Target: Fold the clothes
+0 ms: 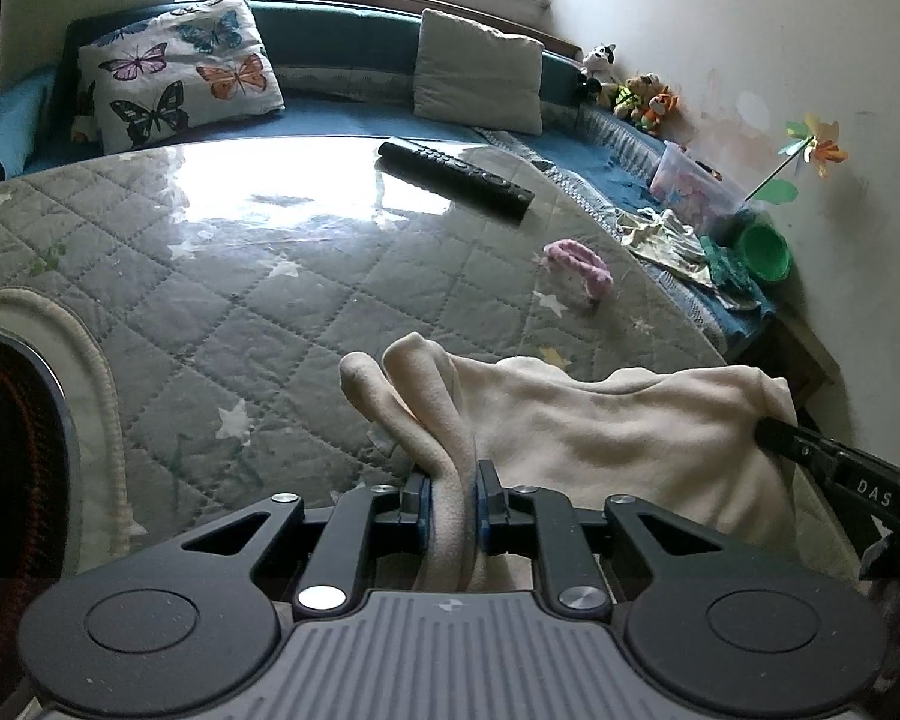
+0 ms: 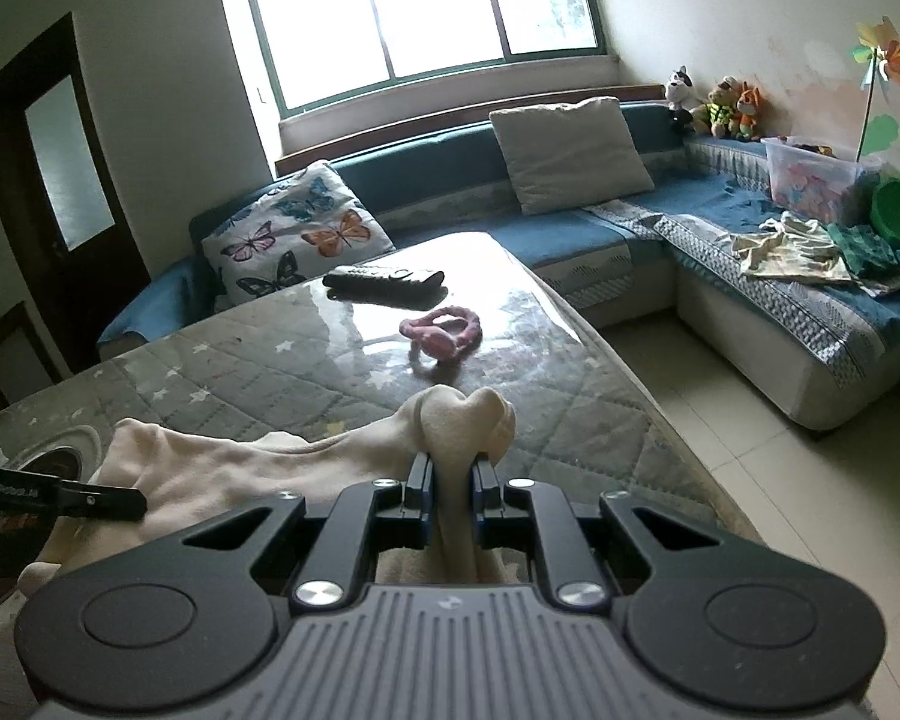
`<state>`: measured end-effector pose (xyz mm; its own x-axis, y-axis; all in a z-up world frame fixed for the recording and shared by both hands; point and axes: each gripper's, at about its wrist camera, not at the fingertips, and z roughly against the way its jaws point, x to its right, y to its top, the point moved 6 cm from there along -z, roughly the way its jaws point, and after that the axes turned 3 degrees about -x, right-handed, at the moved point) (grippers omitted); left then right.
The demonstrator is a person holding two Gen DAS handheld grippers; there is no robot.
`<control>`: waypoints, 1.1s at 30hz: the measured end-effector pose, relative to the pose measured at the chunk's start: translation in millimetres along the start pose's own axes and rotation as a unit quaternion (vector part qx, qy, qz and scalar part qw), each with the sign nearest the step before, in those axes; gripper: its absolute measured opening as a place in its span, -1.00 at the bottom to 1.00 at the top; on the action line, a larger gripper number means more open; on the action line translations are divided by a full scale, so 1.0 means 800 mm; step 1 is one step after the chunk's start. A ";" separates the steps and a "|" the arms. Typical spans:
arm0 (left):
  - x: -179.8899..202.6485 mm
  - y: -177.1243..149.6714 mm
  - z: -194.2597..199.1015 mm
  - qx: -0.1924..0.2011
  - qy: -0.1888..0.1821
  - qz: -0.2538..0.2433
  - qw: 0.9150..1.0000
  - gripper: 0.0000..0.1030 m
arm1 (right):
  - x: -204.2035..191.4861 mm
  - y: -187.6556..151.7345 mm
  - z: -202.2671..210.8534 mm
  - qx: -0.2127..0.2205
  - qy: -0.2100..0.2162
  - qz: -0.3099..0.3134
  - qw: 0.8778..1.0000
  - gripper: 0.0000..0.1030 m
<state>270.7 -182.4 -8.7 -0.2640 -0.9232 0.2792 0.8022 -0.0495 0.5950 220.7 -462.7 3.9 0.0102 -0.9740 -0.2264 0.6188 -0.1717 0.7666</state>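
I have the cream fleece garment [image 1: 618, 420] stretched between my two tools above the grey quilted, glass-topped worktop [image 1: 222, 276]. My left gripper [image 1: 453, 492] has its jaws clamped on one bunched edge, my right gripper [image 2: 453, 489] on the other. I judge a fold is under way; next I should lay both held edges down evenly, clear of the pink fuzzy band [image 2: 444, 330].

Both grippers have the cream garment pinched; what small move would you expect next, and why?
Probably carry the held edge forward and lay it onto the table. The left gripper and right gripper each clamp a bunched fold of the cream garment, which spans between them, with bare surface ahead.
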 end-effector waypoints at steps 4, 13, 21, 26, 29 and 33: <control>0.000 -0.001 0.000 0.000 0.005 -0.005 1.000 -0.63 | 0.004 -0.004 -0.004 -0.006 -0.004 -0.002 1.000 -0.76; 0.000 -0.004 -0.001 0.003 0.023 -0.016 1.000 -0.43 | 0.008 -0.007 -0.004 -0.010 -0.016 -0.002 1.000 -0.68; -0.001 -0.008 0.001 0.007 0.038 -0.023 0.999 -0.10 | 0.000 -0.012 0.000 -0.009 -0.013 0.004 1.000 -0.37; -0.001 -0.011 0.004 0.011 0.045 -0.027 0.999 0.04 | -0.010 -0.016 0.005 -0.008 -0.009 0.014 1.000 -0.08; 0.000 -0.014 0.005 0.012 0.050 -0.032 0.998 0.12 | -0.016 -0.020 0.007 -0.008 -0.008 0.020 1.000 0.07; 0.001 -0.018 0.006 0.014 0.055 -0.038 0.998 0.23 | -0.026 -0.028 0.009 -0.011 -0.006 0.032 0.999 0.18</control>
<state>256.2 -180.8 -13.3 -0.2616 -0.9535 0.1495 0.7671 -0.1114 0.6318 201.1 -439.9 -4.2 0.0406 -0.9845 -0.1705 0.6348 -0.1063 0.7653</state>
